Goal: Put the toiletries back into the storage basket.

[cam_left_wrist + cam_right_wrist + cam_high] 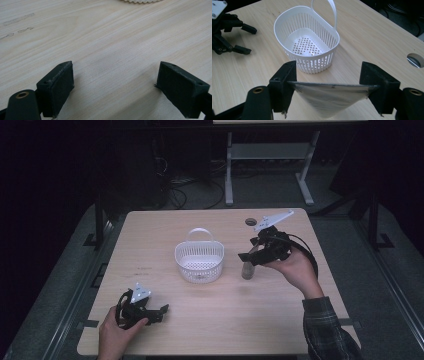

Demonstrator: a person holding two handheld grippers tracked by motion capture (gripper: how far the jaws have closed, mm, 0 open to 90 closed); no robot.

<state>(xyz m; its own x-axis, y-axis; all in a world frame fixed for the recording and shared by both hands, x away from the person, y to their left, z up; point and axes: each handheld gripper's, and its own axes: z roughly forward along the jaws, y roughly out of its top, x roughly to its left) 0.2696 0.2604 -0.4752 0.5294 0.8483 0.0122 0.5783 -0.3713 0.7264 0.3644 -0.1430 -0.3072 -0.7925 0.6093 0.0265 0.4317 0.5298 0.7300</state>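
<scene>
A white slotted basket with an upright handle stands in the middle of the wooden table; it looks empty inside. To its right, my right gripper is raised above the table and shut on the top edge of a silvery translucent pouch. The pouch is stretched flat between the pads and hangs down tapering. My left gripper rests low at the front left of the table, open, with only bare wood between its jaws.
A round cable hole sits in the tabletop near the far edge, behind the right gripper. Beyond the table stand a desk frame and cables on the dark floor.
</scene>
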